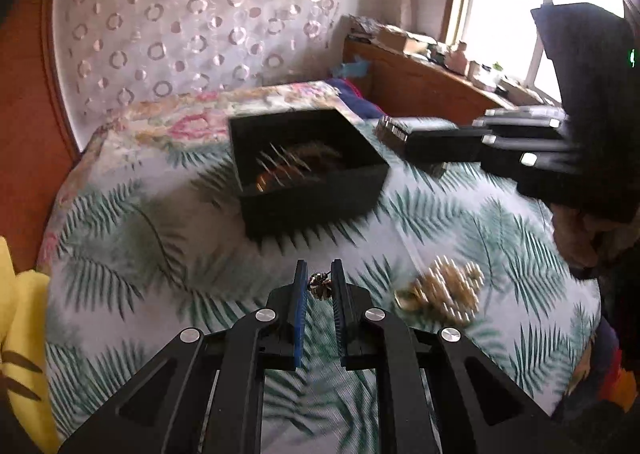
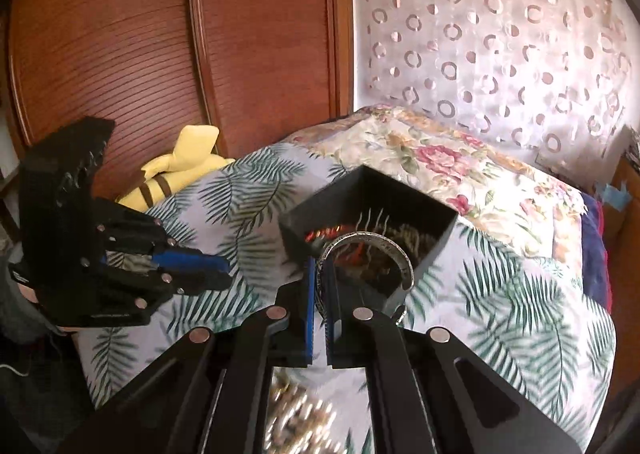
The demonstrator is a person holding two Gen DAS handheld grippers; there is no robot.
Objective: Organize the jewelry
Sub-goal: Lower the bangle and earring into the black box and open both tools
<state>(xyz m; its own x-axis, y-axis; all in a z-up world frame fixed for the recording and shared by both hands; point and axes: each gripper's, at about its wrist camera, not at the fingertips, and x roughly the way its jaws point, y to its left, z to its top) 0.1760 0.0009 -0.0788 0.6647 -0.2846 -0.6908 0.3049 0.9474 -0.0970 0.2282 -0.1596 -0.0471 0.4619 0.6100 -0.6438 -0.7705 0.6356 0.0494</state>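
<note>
A small dark flower-shaped earring (image 1: 319, 286) is sitting pinched between two blue pads. A silver bangle (image 2: 370, 254) is standing up on its edge. A black box (image 1: 306, 165) is lying open on the bed, holding gold chains. A gold bead pile (image 1: 444, 294) is lying nearby.

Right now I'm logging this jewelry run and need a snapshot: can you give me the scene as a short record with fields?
surface: bed cover with a palm-leaf print
left gripper: shut on a small flower-shaped earring, held above the cover
right gripper: shut on a silver bangle, in front of the box
container: open black box on the cover, jewelry already inside
loose items: gold-coloured jewelry pile on the cover, blurred
background: yellow plush toy at the bed's edge
</note>
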